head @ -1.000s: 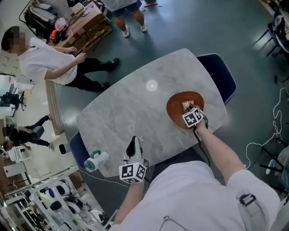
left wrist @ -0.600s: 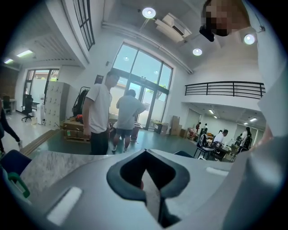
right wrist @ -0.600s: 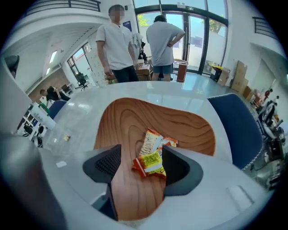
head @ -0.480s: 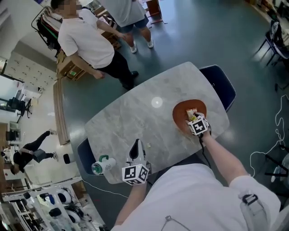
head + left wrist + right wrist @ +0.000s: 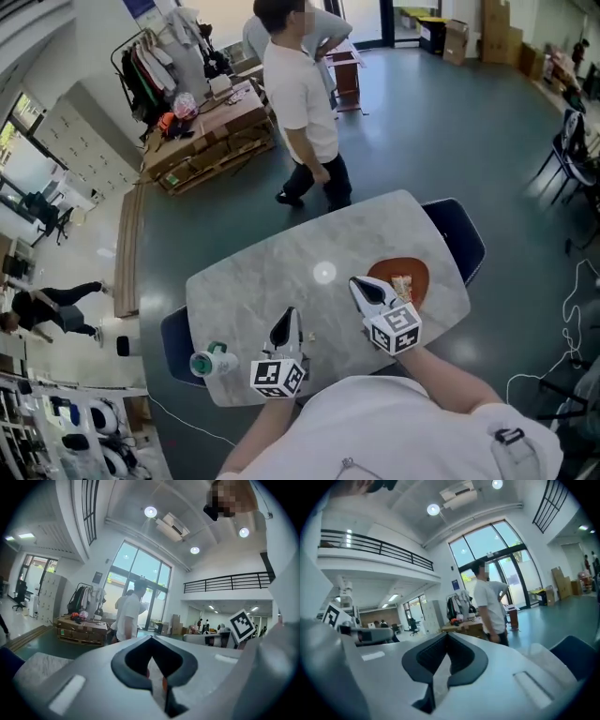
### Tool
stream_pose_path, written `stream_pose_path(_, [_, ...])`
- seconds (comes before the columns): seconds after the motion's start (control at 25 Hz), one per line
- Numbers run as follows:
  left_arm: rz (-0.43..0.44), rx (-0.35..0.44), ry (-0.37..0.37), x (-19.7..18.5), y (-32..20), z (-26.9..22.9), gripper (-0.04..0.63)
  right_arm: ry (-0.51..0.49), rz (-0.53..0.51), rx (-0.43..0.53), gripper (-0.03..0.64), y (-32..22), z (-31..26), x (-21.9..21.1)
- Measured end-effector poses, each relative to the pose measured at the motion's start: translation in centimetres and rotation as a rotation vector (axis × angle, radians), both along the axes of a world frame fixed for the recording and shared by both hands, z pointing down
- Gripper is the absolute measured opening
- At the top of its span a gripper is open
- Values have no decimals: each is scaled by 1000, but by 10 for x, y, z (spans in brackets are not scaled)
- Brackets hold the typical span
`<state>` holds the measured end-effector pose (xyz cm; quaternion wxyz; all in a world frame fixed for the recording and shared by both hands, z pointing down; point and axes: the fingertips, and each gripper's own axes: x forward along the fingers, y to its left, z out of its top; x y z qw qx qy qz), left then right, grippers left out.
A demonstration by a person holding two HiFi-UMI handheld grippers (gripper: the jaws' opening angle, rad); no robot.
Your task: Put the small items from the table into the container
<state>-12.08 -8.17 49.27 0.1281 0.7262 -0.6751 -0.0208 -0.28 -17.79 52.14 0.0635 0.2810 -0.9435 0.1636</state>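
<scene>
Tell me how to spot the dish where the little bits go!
Find the big grey marble table and go to its right end in the head view, next to the dark blue chair. The round dish sits there with a few small things inside. It is the only rust-brown thing on the table; the white and green object lies at the far left corner.

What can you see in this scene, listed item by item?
Table: one, grey marble, centre.
Dish: one, brown-orange, table's right end.
Small items: a few, mixed colours, in the dish.
Bottle: one, green and white, lying at the table's left corner.
Chairs: two, dark blue, right end and left end.
Standing person: one, white shirt, beyond the table.
Cardboard boxes: a stack, brown, far left.
Left tongs: one, grey-white, closed, above the table's near edge.
Right tongs: one, grey-white, closed, beside the dish.
</scene>
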Motion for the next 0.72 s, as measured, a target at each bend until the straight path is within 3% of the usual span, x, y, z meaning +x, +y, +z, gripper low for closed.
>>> stream_pose_path(0.12, [16, 17, -3, 2, 0, -6, 3, -53, -85, 64, 28, 31, -33, -25])
stream_pose_path(0.28, [14, 27, -3, -1, 3, -10, 3, -44, -141, 58, 28, 52, -34, -39])
stream_pose_path(0.44, [11, 28, -12, -10, 5, -14, 3, -36, -142, 39, 28, 47, -32, -47])
stream_pose_path(0.6, [7, 41, -85, -16, 7, -19, 0, -33, -137, 38, 28, 41, -35, -58])
stream_pose_path(0.72, [-13, 87, -31, -20, 9, -30, 2, -31, -135, 31, 28, 41, -34, -62])
